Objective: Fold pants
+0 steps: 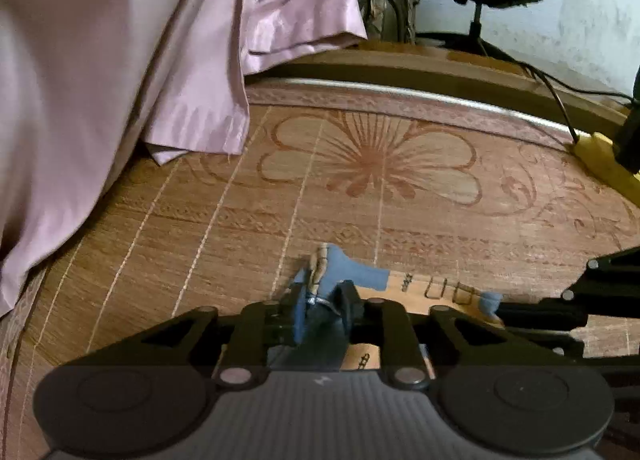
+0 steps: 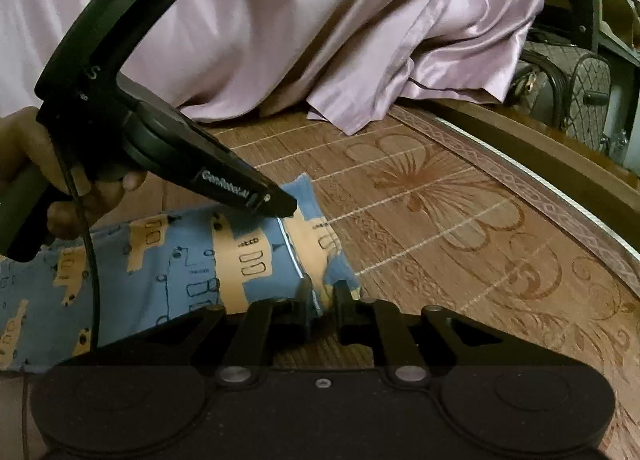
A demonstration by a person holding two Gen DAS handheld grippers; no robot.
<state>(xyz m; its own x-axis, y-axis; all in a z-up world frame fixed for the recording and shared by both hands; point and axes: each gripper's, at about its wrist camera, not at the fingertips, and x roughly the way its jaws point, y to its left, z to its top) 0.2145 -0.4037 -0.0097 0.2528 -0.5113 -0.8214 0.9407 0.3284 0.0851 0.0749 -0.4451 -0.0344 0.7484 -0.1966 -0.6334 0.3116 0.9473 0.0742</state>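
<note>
The blue pants (image 2: 160, 272) (printed with tan bus-like shapes) lie flat on a woven bamboo mat (image 2: 460, 260) with a red flower pattern, stretching away to the left in the right wrist view. Both claws pinch the same end of the garment. The left claw (image 1: 322, 302) is closed on a bunched corner of blue cloth, its fingers (image 1: 348, 300) pressed against the fabric. The right claw (image 2: 322, 296) grips the neighbouring corner by the hem, fabric squeezed between its tips. A hand (image 2: 80, 188) wraps the left tool's handle, a black cable hanging from it. A lilac satin sheet (image 1: 100, 60) is heaped along the mat's far side, draped over the bed's wooden edge (image 1: 420, 72). A quilted bag (image 2: 572, 100) stands beyond.
</note>
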